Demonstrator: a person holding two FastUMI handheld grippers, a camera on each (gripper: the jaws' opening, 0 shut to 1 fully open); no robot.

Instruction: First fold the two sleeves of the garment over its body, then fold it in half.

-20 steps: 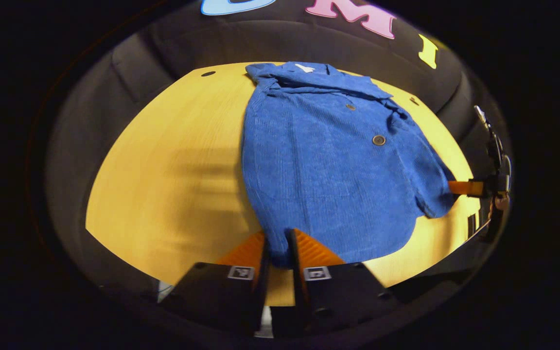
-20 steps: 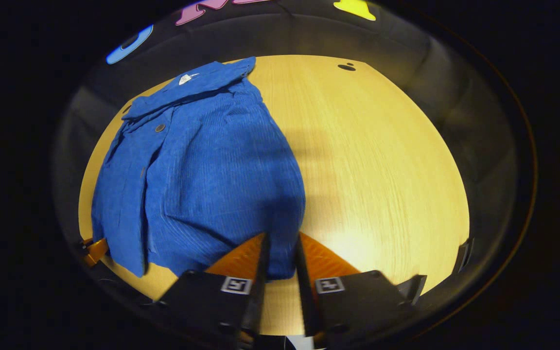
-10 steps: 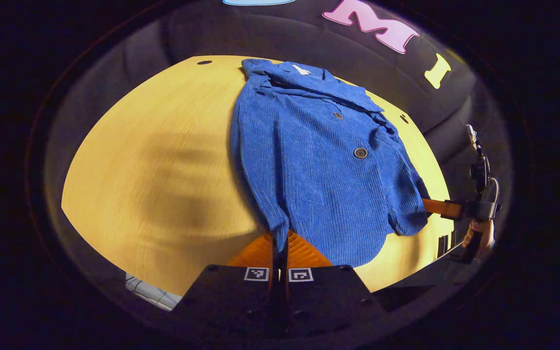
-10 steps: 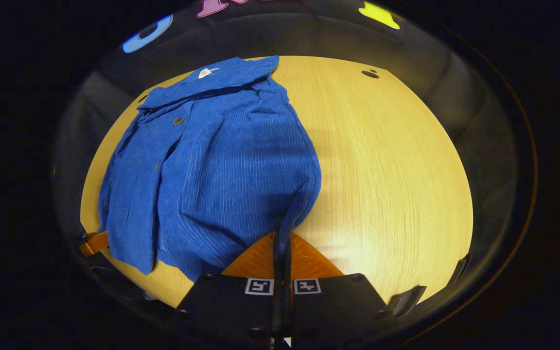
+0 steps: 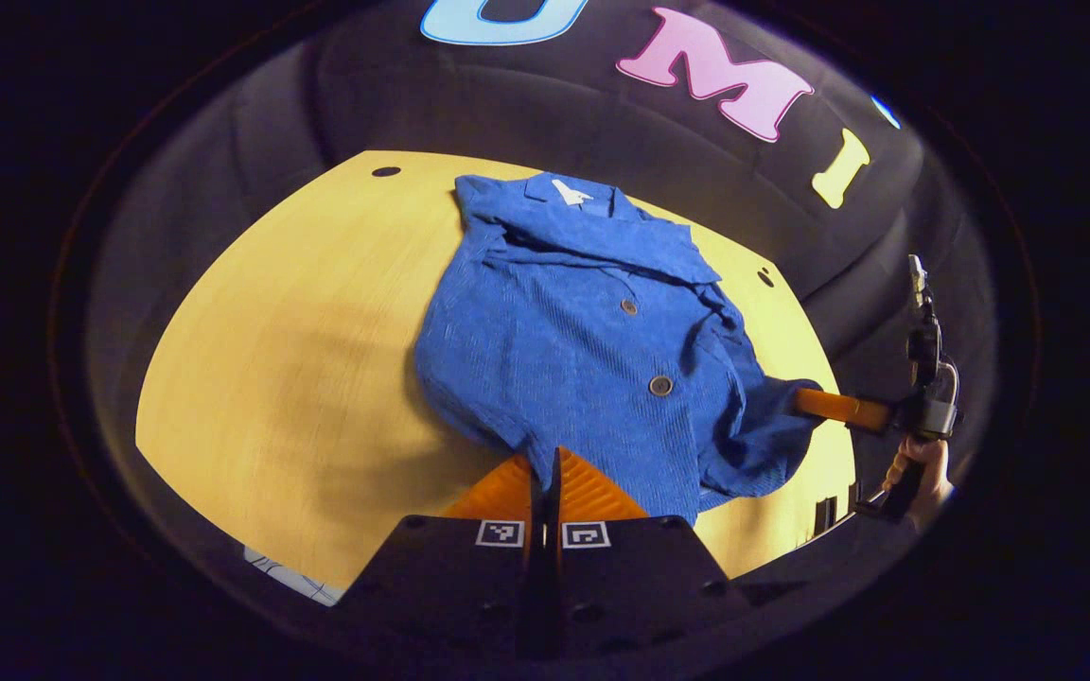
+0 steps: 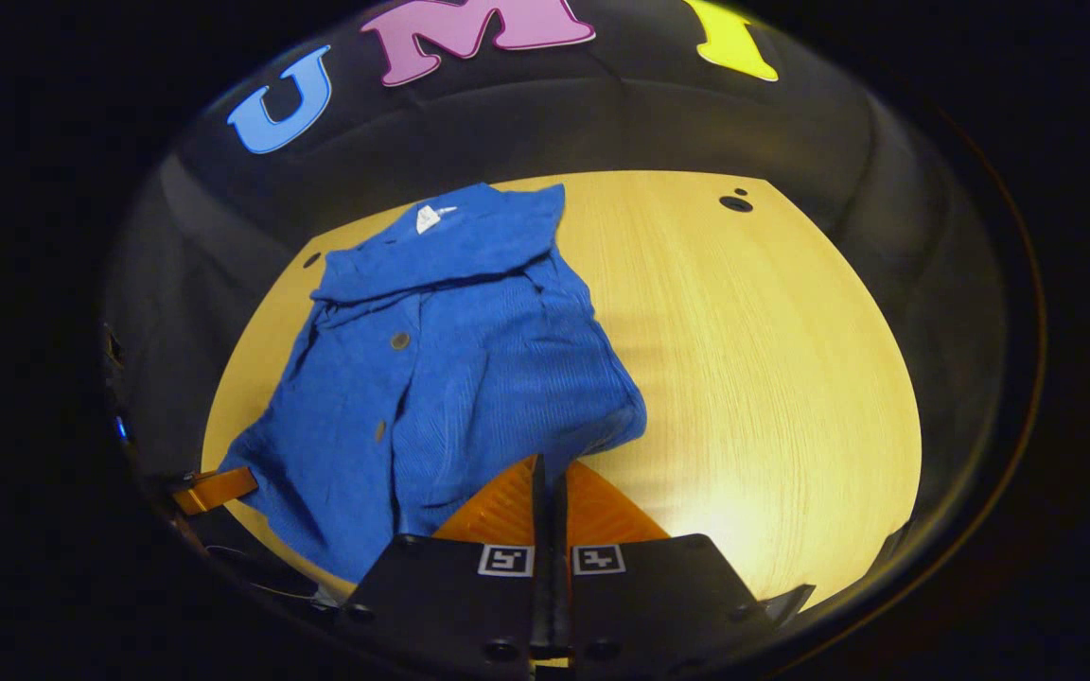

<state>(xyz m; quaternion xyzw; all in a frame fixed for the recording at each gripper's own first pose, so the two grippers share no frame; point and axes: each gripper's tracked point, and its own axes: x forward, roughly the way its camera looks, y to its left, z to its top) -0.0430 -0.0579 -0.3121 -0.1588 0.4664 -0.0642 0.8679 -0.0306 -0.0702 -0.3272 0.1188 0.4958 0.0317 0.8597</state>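
The blue corduroy button-front garment (image 5: 592,340) lies on the light wooden desk (image 5: 299,340), collar at the far edge near the black cloth wall, with both sleeves folded over its body. Its near hem is raised off the desk and bunched at both near corners.

In the left gripper view, the left hand-held gripper (image 5: 545,473) has its fingers pressed together on the garment's near left hem corner. At the right of that view, the right hand-held gripper (image 5: 824,405) enters the bunched near right corner, with the person's hand (image 5: 923,468) on its handle.

In the right gripper view, the right hand-held gripper (image 6: 550,478) is clenched on the near right hem corner of the garment (image 6: 450,350); the left hand-held gripper (image 6: 214,488) shows at the garment's left edge. The desk (image 6: 753,369) to the right is bare wood.
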